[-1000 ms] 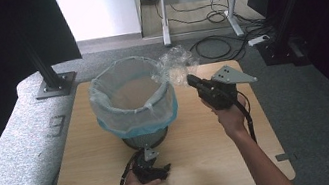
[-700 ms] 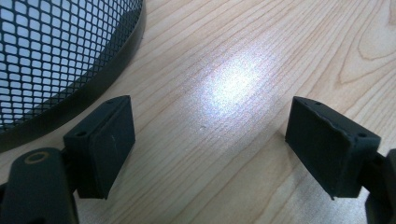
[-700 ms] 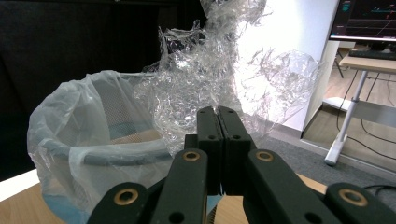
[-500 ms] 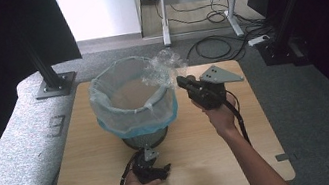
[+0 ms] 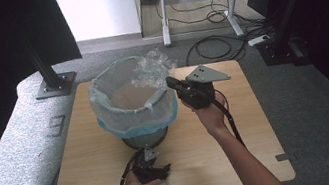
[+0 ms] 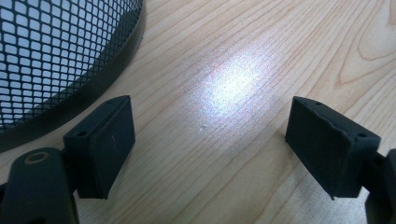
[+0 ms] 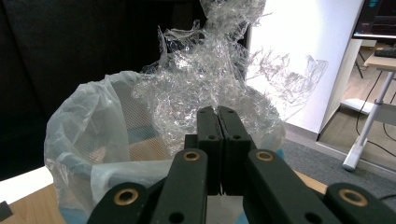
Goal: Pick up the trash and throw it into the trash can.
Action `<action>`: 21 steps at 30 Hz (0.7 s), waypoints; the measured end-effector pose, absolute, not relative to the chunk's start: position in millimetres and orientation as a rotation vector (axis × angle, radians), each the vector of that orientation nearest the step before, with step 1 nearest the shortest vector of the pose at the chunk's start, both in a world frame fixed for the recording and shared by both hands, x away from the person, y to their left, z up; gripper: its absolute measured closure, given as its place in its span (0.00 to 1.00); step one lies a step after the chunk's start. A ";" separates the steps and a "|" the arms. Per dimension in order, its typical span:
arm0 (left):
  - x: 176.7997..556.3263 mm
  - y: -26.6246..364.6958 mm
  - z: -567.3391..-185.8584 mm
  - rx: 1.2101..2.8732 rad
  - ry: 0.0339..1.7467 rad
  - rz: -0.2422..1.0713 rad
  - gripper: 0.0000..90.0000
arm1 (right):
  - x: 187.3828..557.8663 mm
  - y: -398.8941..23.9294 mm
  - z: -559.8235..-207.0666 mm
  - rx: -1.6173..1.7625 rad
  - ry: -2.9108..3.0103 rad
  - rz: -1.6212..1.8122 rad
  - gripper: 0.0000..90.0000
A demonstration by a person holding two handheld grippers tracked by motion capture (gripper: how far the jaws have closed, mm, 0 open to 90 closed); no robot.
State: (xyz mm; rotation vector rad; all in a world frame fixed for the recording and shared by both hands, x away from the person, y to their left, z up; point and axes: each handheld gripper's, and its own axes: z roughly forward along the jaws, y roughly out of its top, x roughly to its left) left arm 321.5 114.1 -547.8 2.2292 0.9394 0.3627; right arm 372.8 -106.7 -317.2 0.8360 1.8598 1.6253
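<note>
Wooden table (image 5: 239, 125) carries a mesh bin (image 5: 145, 137) lined with a plastic bag (image 5: 120, 111), toward its far-left part. Right gripper (image 7: 217, 112) has its jaws pressed together on crumpled clear plastic wrap (image 7: 210, 79), held above the bin's far-right rim. Left gripper (image 6: 210, 135) rests at the near edge by the bin's base, jaws spread wide, nothing between them.

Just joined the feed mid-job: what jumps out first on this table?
The mesh bin with its pale blue liner stands at the table's middle. The right gripper, jaws shut, holds a crumpled wad of clear plastic wrap over the bin's far rim. The left gripper rests open on the wood at the near edge, beside the bin's base.
</note>
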 end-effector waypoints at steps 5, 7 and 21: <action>321.5 114.1 -547.8 2.229 0.939 0.363 0.18 | 376.4 -97.7 -318.0 0.833 1.872 1.632 0.98; 321.6 114.1 -547.8 2.229 0.939 0.363 0.17 | 377.6 -94.4 -318.1 0.834 1.877 1.633 0.98; 321.4 114.0 -547.8 2.230 0.936 0.362 0.18 | 387.9 -68.7 -321.9 0.814 1.908 1.641 0.97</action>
